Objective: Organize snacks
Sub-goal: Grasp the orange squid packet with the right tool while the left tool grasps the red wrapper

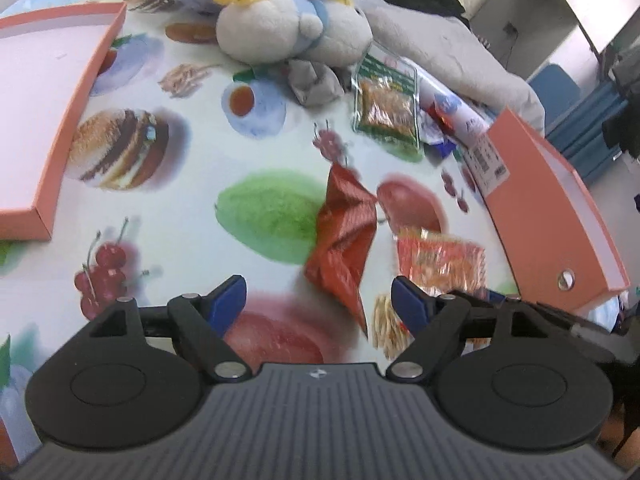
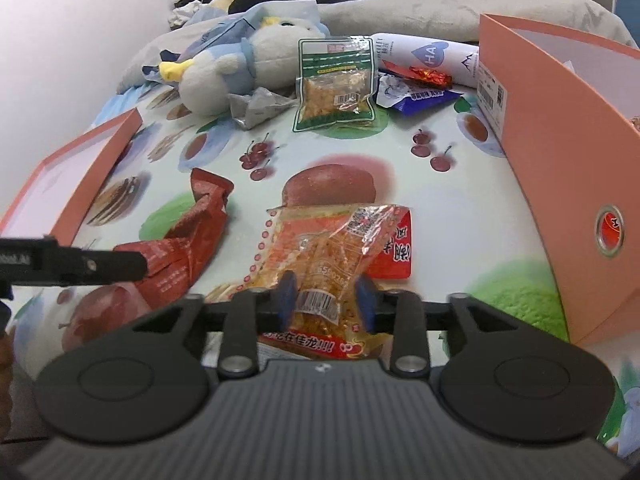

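A crumpled red packet point(image 1: 344, 236) lies on the fruit-print cloth just beyond my left gripper point(image 1: 318, 286), which is open with nothing gripped. A clear orange snack packet point(image 2: 332, 240) lies under my right gripper point(image 2: 325, 298). Its near end sits between the blue pads point(image 2: 286, 296), which stand apart from it, so the gripper is open. The same orange packet point(image 1: 440, 260) shows right of the red one in the left wrist view. An orange box point(image 2: 560, 160) stands open at the right. A green snack packet point(image 2: 336, 88) lies farther back.
A shallow orange lid point(image 1: 40, 100) lies at the left. A plush toy point(image 1: 280, 28), a white bottle point(image 2: 428, 56) and a blue wrapper point(image 2: 416, 96) crowd the back. Part of the left gripper point(image 2: 72, 266) reaches in from the left of the right wrist view.
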A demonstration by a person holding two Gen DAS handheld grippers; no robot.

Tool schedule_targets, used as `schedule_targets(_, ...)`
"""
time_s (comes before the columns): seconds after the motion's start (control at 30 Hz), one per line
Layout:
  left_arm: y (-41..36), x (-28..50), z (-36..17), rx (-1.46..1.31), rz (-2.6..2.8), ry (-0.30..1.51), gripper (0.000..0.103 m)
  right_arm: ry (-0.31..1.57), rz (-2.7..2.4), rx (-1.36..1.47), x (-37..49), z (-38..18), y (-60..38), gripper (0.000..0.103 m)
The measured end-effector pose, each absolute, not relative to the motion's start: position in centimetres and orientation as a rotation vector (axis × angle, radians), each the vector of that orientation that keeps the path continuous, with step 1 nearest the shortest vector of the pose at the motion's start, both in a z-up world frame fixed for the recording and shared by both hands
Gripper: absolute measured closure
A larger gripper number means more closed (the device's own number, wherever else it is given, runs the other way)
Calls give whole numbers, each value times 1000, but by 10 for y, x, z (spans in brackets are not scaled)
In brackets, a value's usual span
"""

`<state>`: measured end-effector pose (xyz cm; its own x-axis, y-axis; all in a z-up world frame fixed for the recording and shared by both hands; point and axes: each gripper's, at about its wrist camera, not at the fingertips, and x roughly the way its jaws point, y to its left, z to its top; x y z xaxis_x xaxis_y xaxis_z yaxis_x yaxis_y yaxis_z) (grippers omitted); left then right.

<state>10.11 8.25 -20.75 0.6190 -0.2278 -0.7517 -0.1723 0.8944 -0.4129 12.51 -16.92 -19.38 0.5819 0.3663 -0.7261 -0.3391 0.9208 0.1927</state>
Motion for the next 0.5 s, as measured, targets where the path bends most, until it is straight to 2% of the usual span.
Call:
schedule_targets(0.07, 83, 110, -206, -464, -39, 905, 20, 845, 424, 40, 125, -194, -169, 37)
schedule_targets(0.27, 65, 142, -206, -321, -79, 915, 20, 850, 371, 0, 130, -200, -163, 37)
schedule_targets(0.5, 47, 165, -218, -299, -173, 930, 20, 841, 377, -35, 141, -205, -157, 37)
